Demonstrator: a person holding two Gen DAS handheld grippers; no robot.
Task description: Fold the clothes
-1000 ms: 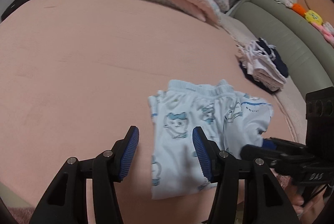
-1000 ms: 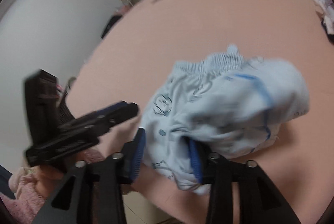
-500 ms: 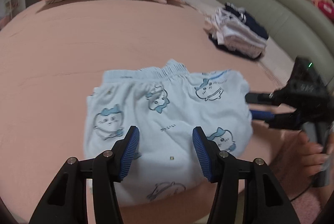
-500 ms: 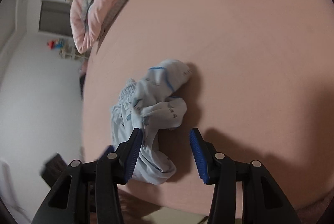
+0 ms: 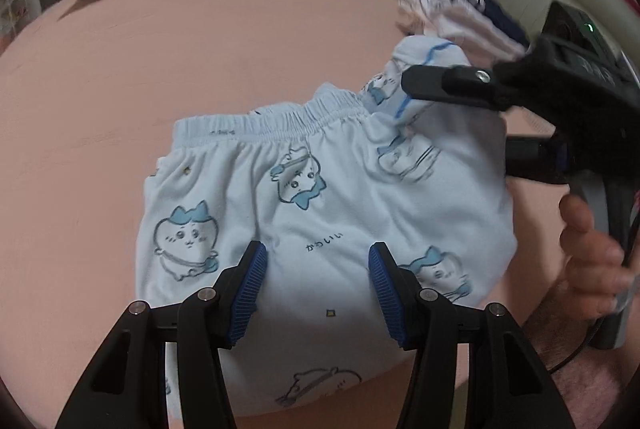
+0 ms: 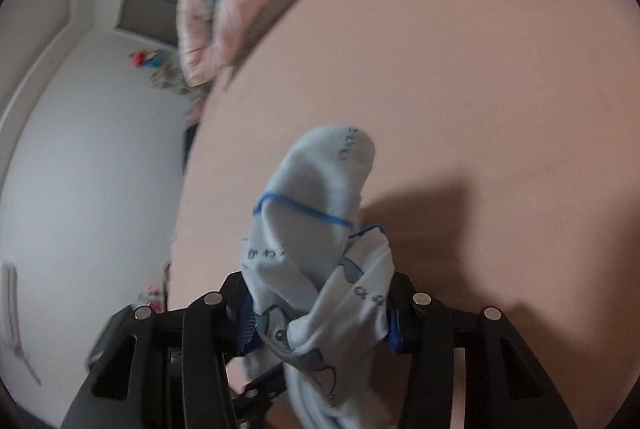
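Our left gripper [image 5: 316,283] has its two blue pads wide apart, holding nothing. One pair of light blue pants [image 5: 320,213] lies flat on the pink bed [image 5: 120,69], right under and ahead of those jaws. Our right gripper [image 6: 320,317] pinches one bunched end of the pants tight.

the pale blue pants [image 5: 320,205] ahead of the left gripper [image 5: 316,289] are soft matt knit cloth with a gathered elastic waistband. its ribbed blue pads [image 5: 250,289] look rubbery on matt black plastic. the pink bedsheet [image 5: 160,69] beneath is smooth cloth.
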